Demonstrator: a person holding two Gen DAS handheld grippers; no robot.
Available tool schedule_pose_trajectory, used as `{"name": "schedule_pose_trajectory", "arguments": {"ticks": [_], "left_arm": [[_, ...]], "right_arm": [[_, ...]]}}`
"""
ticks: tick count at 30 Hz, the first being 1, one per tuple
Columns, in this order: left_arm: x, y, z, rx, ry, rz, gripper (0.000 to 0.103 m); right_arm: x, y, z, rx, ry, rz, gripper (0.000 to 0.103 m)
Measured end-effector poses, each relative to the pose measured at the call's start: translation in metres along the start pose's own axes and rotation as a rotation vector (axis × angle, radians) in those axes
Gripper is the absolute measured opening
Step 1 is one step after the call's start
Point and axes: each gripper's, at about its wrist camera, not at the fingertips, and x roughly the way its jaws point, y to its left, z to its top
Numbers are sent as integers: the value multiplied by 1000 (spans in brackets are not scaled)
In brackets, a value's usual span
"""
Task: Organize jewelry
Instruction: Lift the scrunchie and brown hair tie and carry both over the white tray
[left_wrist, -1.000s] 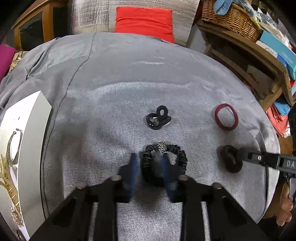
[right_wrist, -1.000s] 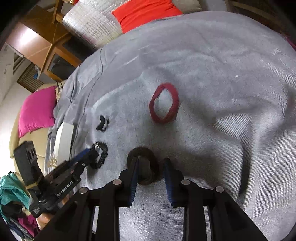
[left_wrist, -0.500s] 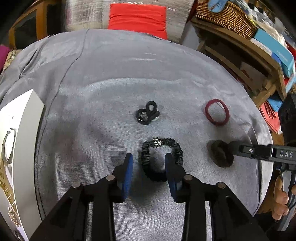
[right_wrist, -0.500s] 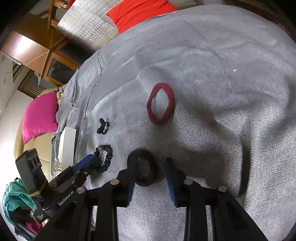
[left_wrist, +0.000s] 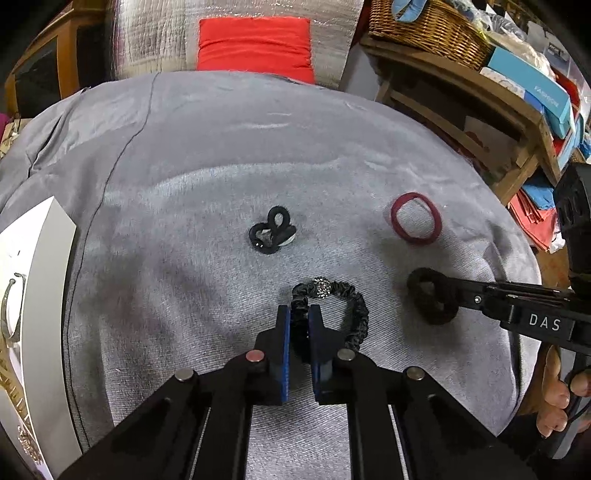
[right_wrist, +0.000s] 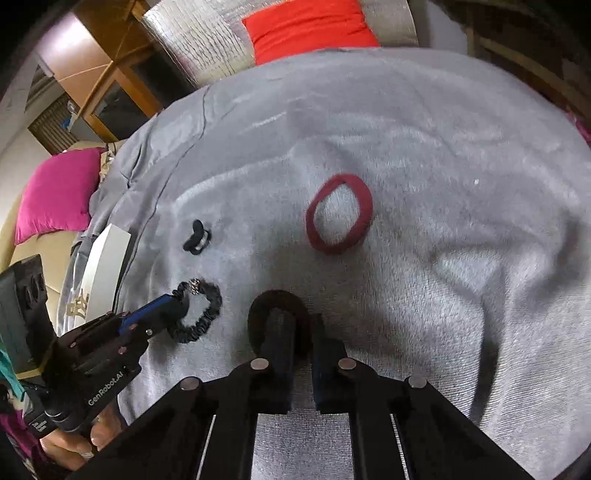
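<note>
Left gripper (left_wrist: 300, 325) pinched narrow on the black beaded scrunchie (left_wrist: 334, 310), down on the grey blanket (left_wrist: 207, 177). Right gripper (right_wrist: 303, 332) clamped tight on the dark brown hair tie (right_wrist: 277, 306). Further back, red hair band (right_wrist: 338, 214) and small black tie (left_wrist: 272, 235) lying loose, well apart.

A grey cloth (left_wrist: 221, 155) covers the rounded surface and carries everything. Near its middle lies a small knotted black hair tie (left_wrist: 272, 235). Toward the right edge lies a dark red hair tie (left_wrist: 416, 223), an open loop lying flat. Nearer the front lie a black scrunchie with a sparkly bead (left_wrist: 354, 306) and, to its right, a thick dark brown hair tie (left_wrist: 433, 301). A white tray (left_wrist: 44, 266) sits at the left edge.
</note>
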Motion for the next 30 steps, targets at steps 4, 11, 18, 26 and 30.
{"name": "schedule_pose_trajectory", "arguments": {"ticks": [4, 11, 18, 26, 30], "left_arm": [[-7, -5, 0, 17, -13, -2, 9], [-21, -11, -2, 43, -30, 1, 9], [-39, -19, -12, 52, -52, 44, 9], [-66, -22, -19, 50, -117, 85, 9], [-73, -18, -22, 34, -129, 100, 9]], "right_arm": [[-10, 0, 2, -3, -46, -3, 8], [-13, -3, 5, 25, -70, -7, 8], [-11, 6, 6, 25, -75, 15, 8], [-13, 16, 4, 20, -102, 29, 8], [-14, 19, 4, 19, -111, 33, 8]]}}
